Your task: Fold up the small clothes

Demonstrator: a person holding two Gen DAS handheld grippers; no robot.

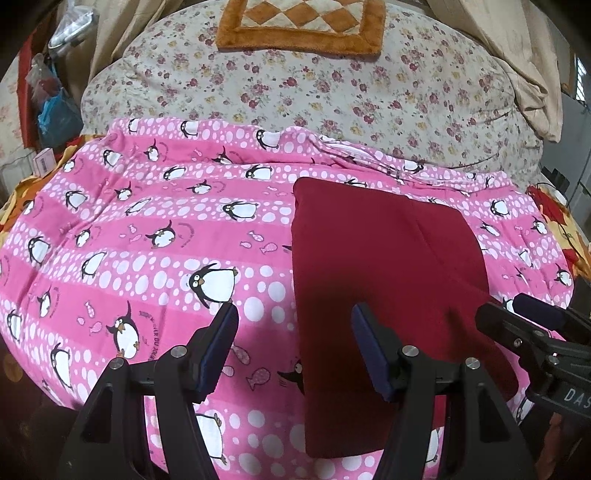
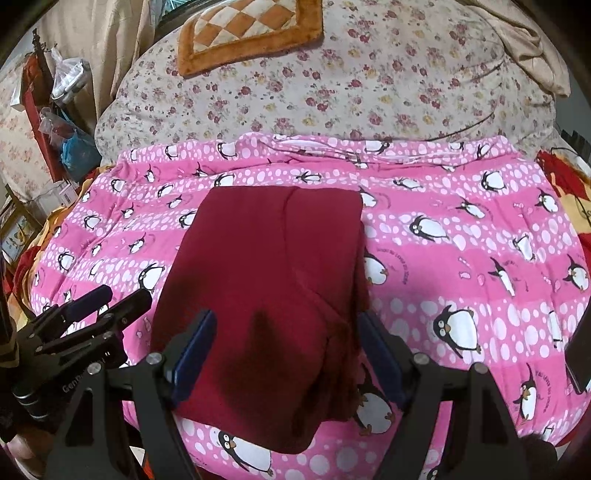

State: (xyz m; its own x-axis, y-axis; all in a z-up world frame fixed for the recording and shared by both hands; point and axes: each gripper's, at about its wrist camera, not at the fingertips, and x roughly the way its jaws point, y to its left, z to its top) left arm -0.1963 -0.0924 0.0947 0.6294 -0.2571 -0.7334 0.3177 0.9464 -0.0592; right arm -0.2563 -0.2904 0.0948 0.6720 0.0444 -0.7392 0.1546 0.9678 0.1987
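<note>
Pink penguin sheet (image 1: 155,229) is covering the bed; everything else is placed w/ ref to it. Floral quilt (image 1: 295,96) is bunching at its far edge, an orange checked cushion (image 1: 301,26) sitting on top of that. Dark red garment (image 1: 388,266) is lying flat on the sheet, right of centre in the left view, already looking folded into a long rectangle w/ a layered seam running down it; near end is reaching the sheet's near edge.

Left gripper (image 1: 291,343) is hovering over the sheet just beside the garment's left edge, jaws apart, holding nothing. Right gripper (image 2: 286,350) is hanging above the garment's near end, jaws spread wide, nothing pinched.

Garment is prob. light, soft knit, floppy, not fragile; layers are likely sliding apart if lifted by one ply. Best hold, as a judgement: pinch all layers at both near corners, then carry toward the far end.
</note>
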